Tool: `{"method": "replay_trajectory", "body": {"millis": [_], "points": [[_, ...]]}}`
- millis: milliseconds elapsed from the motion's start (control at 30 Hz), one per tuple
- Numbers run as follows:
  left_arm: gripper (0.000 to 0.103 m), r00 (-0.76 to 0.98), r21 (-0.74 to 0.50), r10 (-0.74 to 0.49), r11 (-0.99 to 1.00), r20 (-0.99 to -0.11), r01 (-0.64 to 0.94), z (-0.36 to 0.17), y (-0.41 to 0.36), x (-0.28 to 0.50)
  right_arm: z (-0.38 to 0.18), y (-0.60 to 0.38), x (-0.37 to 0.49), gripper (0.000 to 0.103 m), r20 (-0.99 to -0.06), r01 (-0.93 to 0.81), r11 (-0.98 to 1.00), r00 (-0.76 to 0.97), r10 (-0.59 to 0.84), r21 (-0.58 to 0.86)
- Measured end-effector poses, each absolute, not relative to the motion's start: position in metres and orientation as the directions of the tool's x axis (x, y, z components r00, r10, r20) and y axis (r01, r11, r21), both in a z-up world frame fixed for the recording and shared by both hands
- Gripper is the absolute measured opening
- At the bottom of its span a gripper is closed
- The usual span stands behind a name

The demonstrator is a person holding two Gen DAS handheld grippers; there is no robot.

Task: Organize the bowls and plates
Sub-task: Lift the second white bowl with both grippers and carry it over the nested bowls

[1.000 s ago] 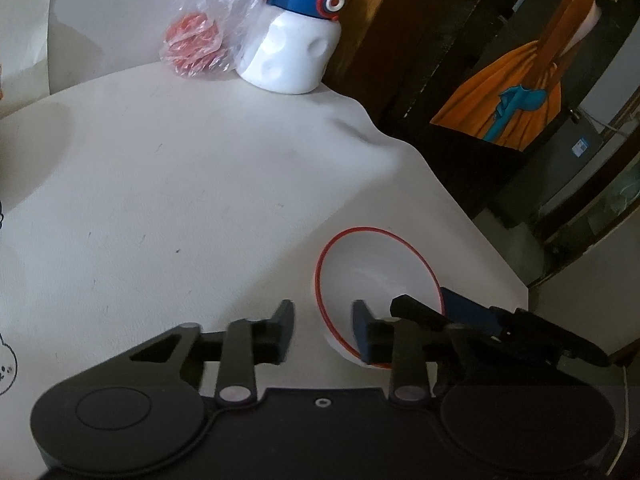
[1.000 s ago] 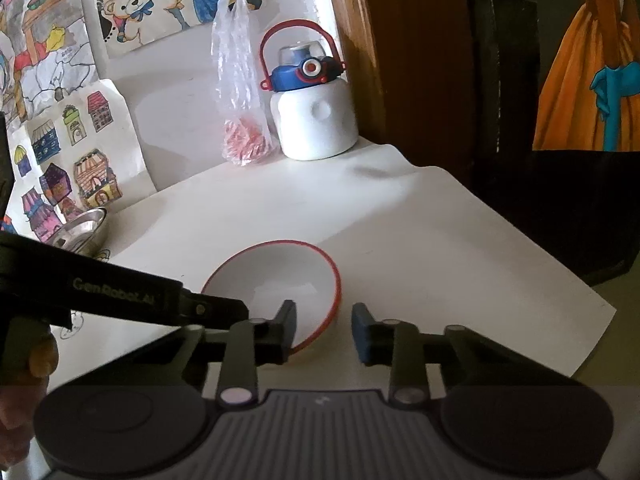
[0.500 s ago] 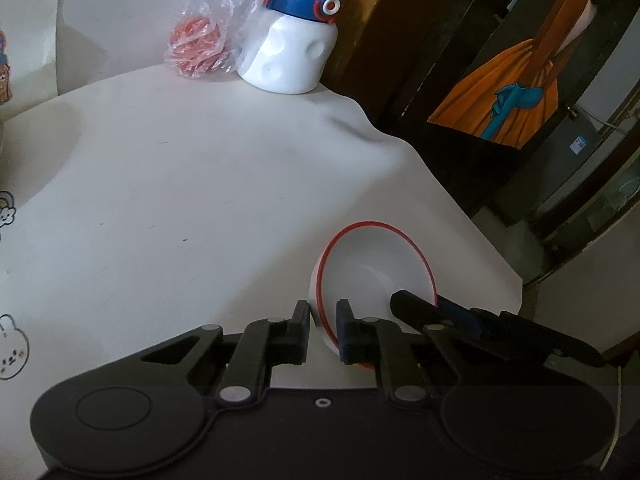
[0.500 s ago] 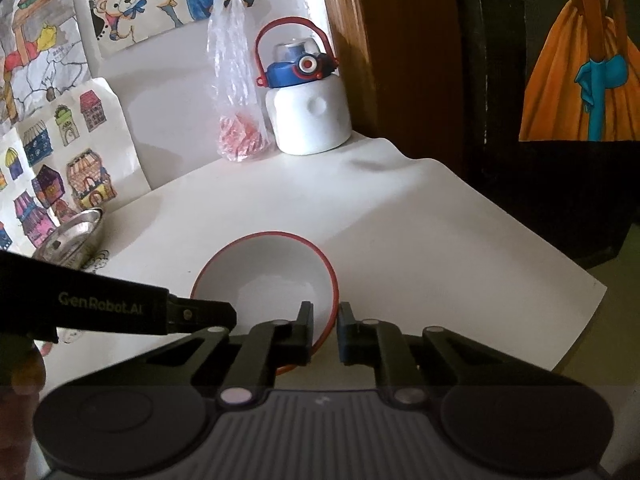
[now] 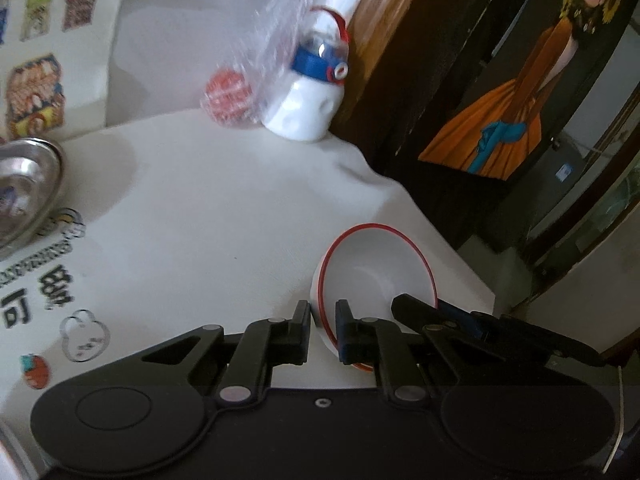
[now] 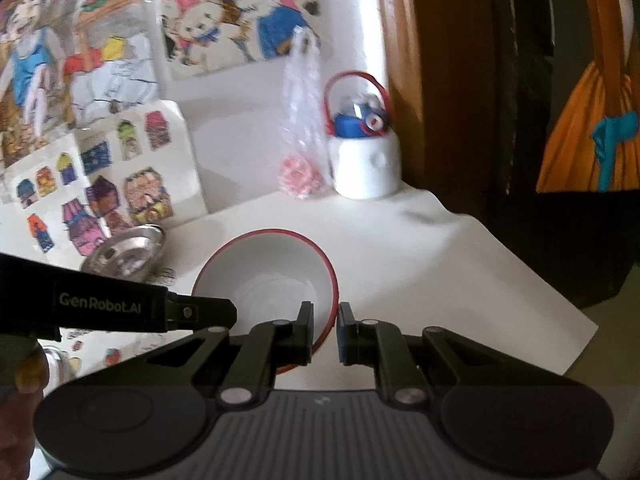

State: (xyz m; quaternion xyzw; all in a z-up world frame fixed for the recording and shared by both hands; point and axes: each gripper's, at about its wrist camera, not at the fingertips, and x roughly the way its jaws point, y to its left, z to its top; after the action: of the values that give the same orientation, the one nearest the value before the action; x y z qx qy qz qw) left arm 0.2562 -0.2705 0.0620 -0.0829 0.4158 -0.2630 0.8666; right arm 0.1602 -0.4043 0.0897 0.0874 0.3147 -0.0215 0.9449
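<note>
Red-rimmed white bowl (image 5: 376,276), gripped from two opposite sides of its rim. I hold my left gripper (image 5: 323,322) narrowed onto the near-left wall of the bowl, one finger outside the wall and one inside, so the rim sits between the pads; my right gripper (image 6: 325,322) is narrowed in the same way on the right side of the rim, with the red edge passing between its fingers. In the right wrist view the bowl (image 6: 266,276) lies directly ahead of my fingers, and the left gripper enters from the left at the bowl's far side. A pinch on each side appears intended to keep the bowl level, since a single grip on a thin, smooth rim would let it swing. Whether the bowl rests on the white tablecloth (image 5: 224,208) or is just clear of it, I cannot tell.

Ahead and to the left of both grippers sits a stainless steel bowl (image 6: 128,254), near the house stickers; I judge it the likely nesting partner. Farther ahead, against the wall, stand a white water bottle with a blue lid (image 6: 366,160) and a clear plastic bag (image 6: 304,136), well apart from the bowl. The tablecloth edge falls away close to the right of the bowl, so an early release there could risk a drop.
</note>
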Motion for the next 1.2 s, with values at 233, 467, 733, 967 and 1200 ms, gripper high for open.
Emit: {"method": "replay_trajectory", "body": {"millis": [233, 467, 733, 967, 1200], "points": [[0.013, 0.568, -0.369, -0.528, 0.849, -0.632, 0.379, 0.090, -0.225, 0.234, 0.124, -0.355, 0.156, 0.013, -0.573, 0.030, 0.993, 0.819, 0.043, 0.118], [0.013, 0.613, -0.367, -0.509, 0.860, -0.603, 0.353, 0.108, -0.170, 0.219, 0.145, -0.301, 0.156, 0.013, -0.552, -0.055, 0.995, 0.829, 0.092, 0.083], [0.013, 0.670, -0.376, -0.473, 0.877, -0.573, 0.297, 0.117, -0.109, 0.209, 0.155, -0.249, 0.162, 0.013, -0.548, -0.141, 0.988, 0.822, 0.156, 0.070], [0.013, 0.696, -0.369, -0.444, 0.890, -0.565, 0.268, 0.119, -0.063, 0.201, 0.157, -0.210, 0.166, 0.013, -0.560, -0.197, 0.977, 0.801, 0.210, 0.084], [0.013, 0.691, -0.359, -0.426, 0.899, -0.584, 0.250, 0.117, -0.025, 0.195, 0.151, -0.182, 0.167, 0.013, -0.583, -0.240, 0.966, 0.773, 0.251, 0.098]]}}
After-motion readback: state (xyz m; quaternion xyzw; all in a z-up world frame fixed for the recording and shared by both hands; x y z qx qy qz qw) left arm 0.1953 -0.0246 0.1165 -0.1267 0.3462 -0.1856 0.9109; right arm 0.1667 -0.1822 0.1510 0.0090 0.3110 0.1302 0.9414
